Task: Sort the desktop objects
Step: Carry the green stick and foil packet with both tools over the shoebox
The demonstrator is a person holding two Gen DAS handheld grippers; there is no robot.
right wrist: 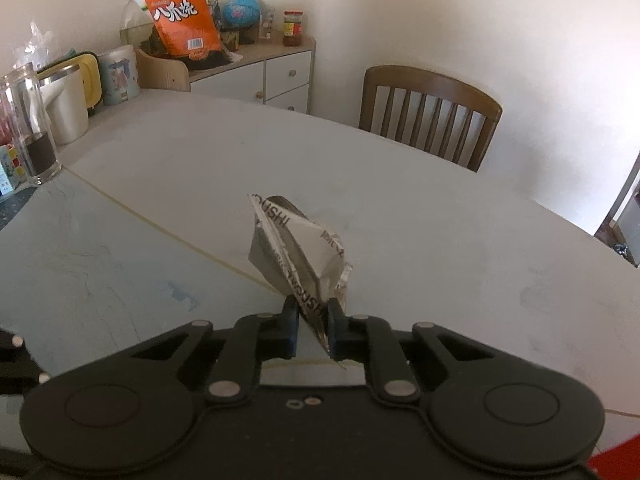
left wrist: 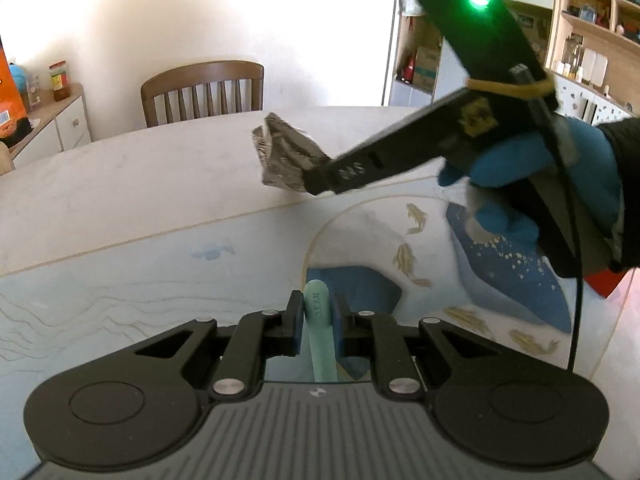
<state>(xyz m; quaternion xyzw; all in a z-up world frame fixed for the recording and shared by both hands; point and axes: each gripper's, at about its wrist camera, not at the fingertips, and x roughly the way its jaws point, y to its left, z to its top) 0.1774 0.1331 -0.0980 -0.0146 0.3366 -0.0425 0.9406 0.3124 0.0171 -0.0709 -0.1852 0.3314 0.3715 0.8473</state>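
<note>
While the left claw (left wrist: pixel 316 322) pinches a mint-green stick (left wrist: pixel 320 332) marked "CLEAN", the right claw (right wrist: pixel 313 330) clamps a crumpled silver wrapper (right wrist: pixel 298 252), printed with partly legible "…OUSHI", and holds it above the bench (right wrist: pixel 400 200). Both items look mid-carry; next, each needs its own drop spot, none visible yet.

Two grippers: the left gripper (left wrist: pixel 316 320) holds one mint-green stick (left wrist: pixel 320 336), the right gripper (right wrist: pixel 313 330) one crumpled silver wrapper (right wrist: pixel 298 252). One wooden chair (right wrist: pixel 430 114), one orange snack bag (right wrist: pixel 182 16), one white kettle (right wrist: pixel 66 100).
</note>
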